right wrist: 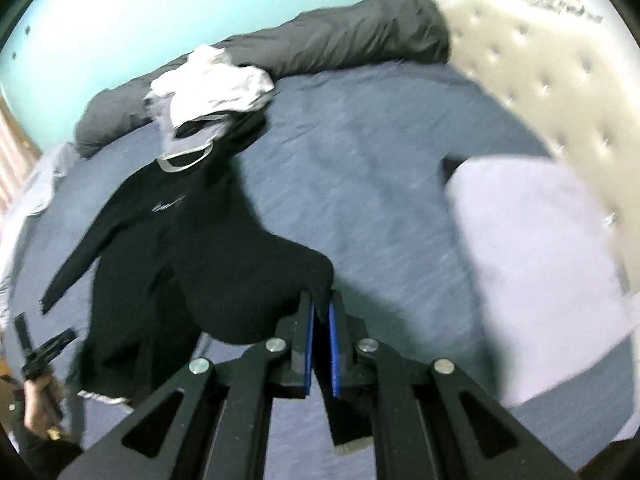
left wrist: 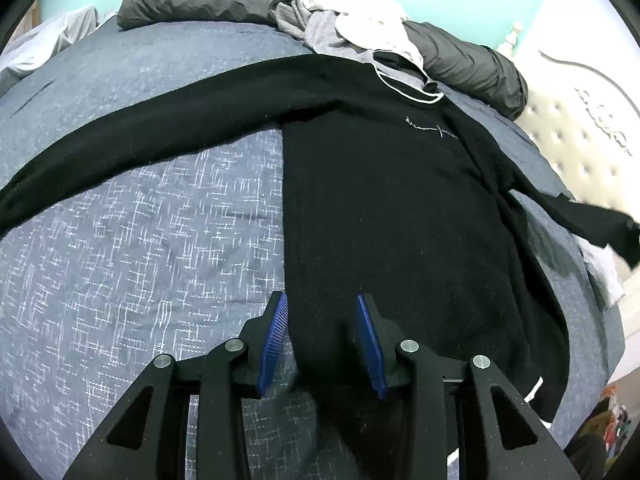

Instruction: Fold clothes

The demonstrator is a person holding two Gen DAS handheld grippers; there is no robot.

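A black long-sleeved sweatshirt with a white-edged collar and small white chest lettering (left wrist: 392,200) lies face up on a blue-grey woven bedspread (left wrist: 140,240), its body flat and one sleeve stretched straight out to the side. The right gripper (right wrist: 320,312), with blue ribbed pads, is clamped almost closed on the other sleeve and holds it raised off the bed, while the left gripper (left wrist: 322,336) hovers with its jaws wide apart and empty over the lower hem. Judging by this, the sweatshirt is spread out with one sleeve in hand; the body is unfolded, and a heap of white and grey clothes (left wrist: 360,28) waits beyond the collar.
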